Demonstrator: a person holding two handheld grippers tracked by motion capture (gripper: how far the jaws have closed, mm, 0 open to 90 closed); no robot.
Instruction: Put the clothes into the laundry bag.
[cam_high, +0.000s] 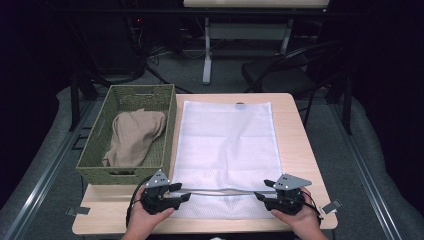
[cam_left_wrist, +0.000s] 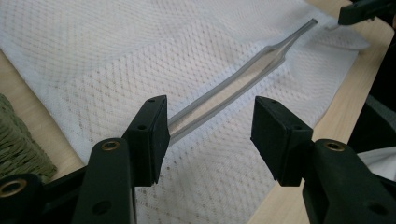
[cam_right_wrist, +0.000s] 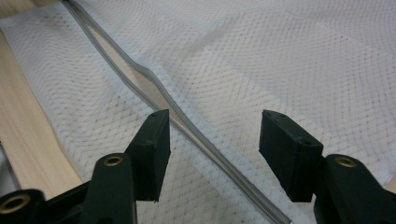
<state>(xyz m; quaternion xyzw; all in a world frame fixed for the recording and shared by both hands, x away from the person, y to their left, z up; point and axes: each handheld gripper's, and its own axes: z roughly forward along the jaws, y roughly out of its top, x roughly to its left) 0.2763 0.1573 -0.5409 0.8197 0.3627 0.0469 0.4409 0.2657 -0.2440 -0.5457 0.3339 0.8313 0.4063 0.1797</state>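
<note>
1. Woven green basket (cam_high: 169, 131) on the table, ahead of the left gripper (cam_high: 172, 192), well apart from it.
2. Beige cloth (cam_high: 134, 136) bunched inside the basket, lying along its length.
3. Light wood table (cam_high: 298, 145), bare strip ahead of and beside the right gripper (cam_high: 264, 191).
4. Black folding chair (cam_high: 290, 70) on the floor, far ahead of the right gripper, past the table's far edge.
5. White desk leg (cam_high: 207, 55) with cables, far ahead, between both grippers' lines.
6. Metal clip (cam_high: 331, 206) at the table edge, just beside the right gripper's outer side.
</note>
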